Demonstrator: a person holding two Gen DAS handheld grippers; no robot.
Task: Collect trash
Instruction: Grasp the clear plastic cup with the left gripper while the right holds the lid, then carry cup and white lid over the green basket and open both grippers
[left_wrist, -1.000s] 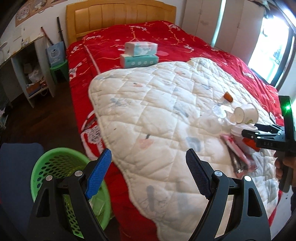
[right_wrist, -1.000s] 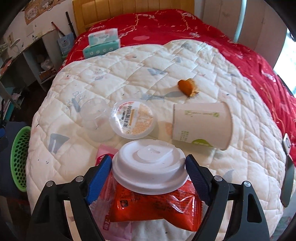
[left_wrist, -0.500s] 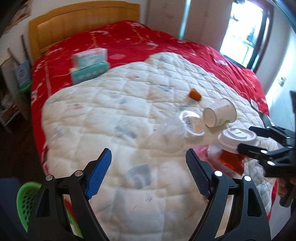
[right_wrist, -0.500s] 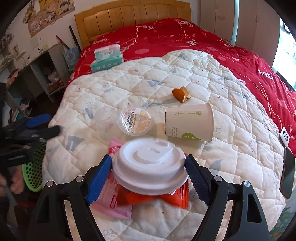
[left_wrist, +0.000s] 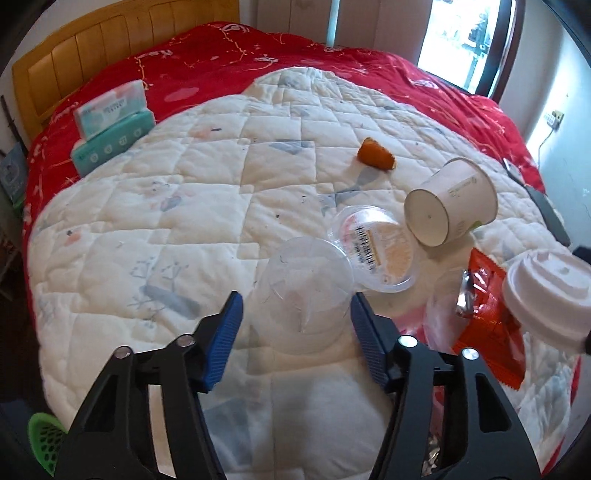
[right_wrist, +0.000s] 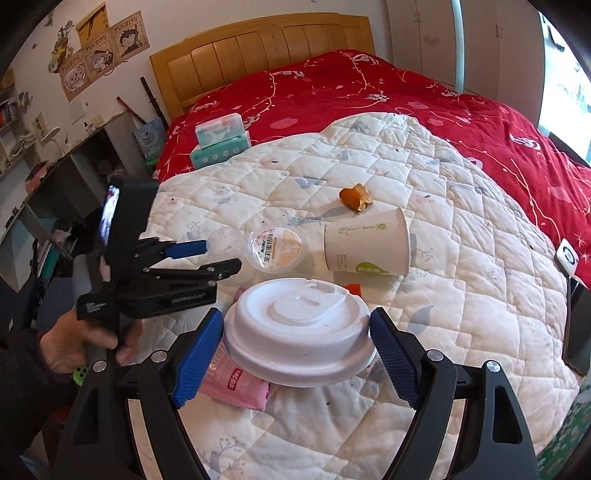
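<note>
Trash lies on a white quilt. My left gripper is open, its blue pads on either side of a clear plastic cup, not closed on it. My right gripper is shut on a white cup lid and holds it above the quilt; the lid also shows in the left wrist view. A sealed jelly tub, a tipped paper cup, an orange scrap, a red wrapper and a pink packet lie nearby.
Two stacked tissue boxes sit at the far left of the red bedspread. A green basket rim shows low left, off the bed. A wooden headboard is behind. A phone lies at the bed's right edge.
My left gripper has swung from the green basket to the trash and now straddles the clear cup. My right gripper has lifted the white lid off the red wrapper.
</note>
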